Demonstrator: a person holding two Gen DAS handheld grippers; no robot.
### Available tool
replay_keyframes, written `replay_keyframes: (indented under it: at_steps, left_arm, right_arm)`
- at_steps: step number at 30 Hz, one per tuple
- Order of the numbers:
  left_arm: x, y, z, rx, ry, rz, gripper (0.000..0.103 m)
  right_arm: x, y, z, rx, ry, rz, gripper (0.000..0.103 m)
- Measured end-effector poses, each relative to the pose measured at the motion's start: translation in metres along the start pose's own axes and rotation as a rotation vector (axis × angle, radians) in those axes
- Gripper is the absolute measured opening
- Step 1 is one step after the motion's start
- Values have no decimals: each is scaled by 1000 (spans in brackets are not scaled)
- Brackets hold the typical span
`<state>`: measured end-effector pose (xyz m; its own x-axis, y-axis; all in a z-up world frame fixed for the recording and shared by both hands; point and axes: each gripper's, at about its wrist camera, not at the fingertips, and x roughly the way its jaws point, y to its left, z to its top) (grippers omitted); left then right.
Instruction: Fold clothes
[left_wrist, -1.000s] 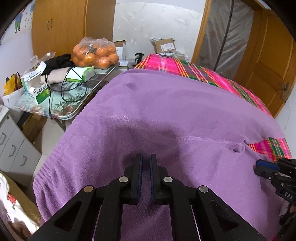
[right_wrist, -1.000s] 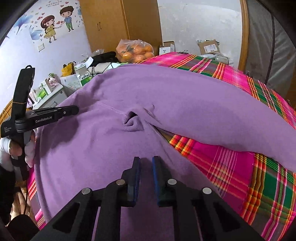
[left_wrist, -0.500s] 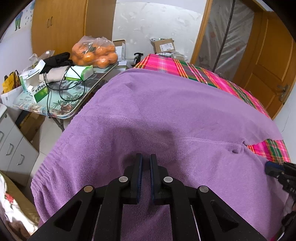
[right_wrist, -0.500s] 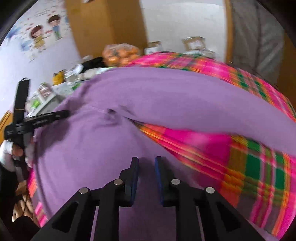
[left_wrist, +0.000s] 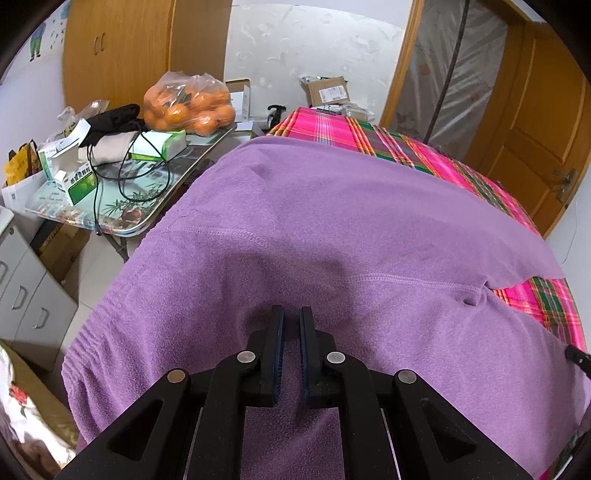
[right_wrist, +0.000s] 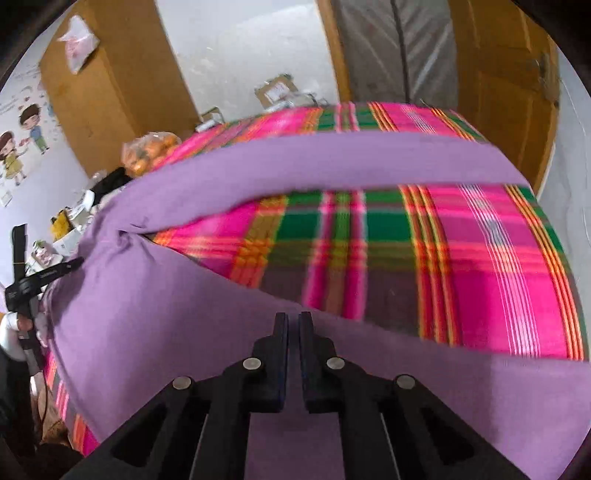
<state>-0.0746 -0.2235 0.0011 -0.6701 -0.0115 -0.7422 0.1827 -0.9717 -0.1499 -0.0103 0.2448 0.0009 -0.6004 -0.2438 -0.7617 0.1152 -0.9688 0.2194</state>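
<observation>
Left wrist view showed the left gripper (left_wrist: 291, 325) with its black fingers drawn close, only a narrow slot between the blue pads, and purple fabric filling that slot; whether the pads actually pinched the cloth could not be told. The garment, a pair of soft purple fleece trousers (left_wrist: 332, 229), lay spread over a bed covered with a pink, green and orange plaid blanket (left_wrist: 424, 155), the ribbed waistband hanging at about eight o'clock of the gripper and a stitched seam running across just ahead of the fingertips. At ten o'clock stood a glass-topped side table (left_wrist: 140, 225) carrying a clear plastic bag of oranges (left_wrist: 188, 107), green and white cardboard boxes (left_wrist: 79, 182) and a looping black cable (left_wrist: 110, 173). A wooden door (left_wrist: 532, 122) stood at two o'clock.

In the right wrist view, which was motion-blurred, the right gripper (right_wrist: 293, 325) had its jaws brought together, a thin dark gap alone left between them, resting over the near trouser leg (right_wrist: 155, 317). The far leg (right_wrist: 332, 162) crossed the frame at twelve o'clock, with bare plaid between the two legs, which met at the crotch near ten o'clock. At nine o'clock the left gripper (right_wrist: 75, 264) reached onto the cloth, held by a white-gloved hand (right_wrist: 14, 332).
</observation>
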Motion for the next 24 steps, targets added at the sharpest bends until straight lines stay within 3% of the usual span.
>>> replay_keyframes:
  at_steps: [5, 7, 16, 24]
  left_arm:
    - [-2, -4, -1, 28, 2, 28, 8]
    - [-6, -7, -6, 28, 4, 25, 8]
    - [-24, -44, -29, 87, 8, -67, 8]
    - [-27, -59, -40, 135, 18, -70, 8]
  right_arm:
    - [-4, -23, 9, 96, -40, -61, 6]
    - [-11, -25, 10, 108, -60, -49, 6]
    - [-8, 11, -9, -11, -27, -50, 6]
    - [-23, -48, -11, 138, -56, -165, 3]
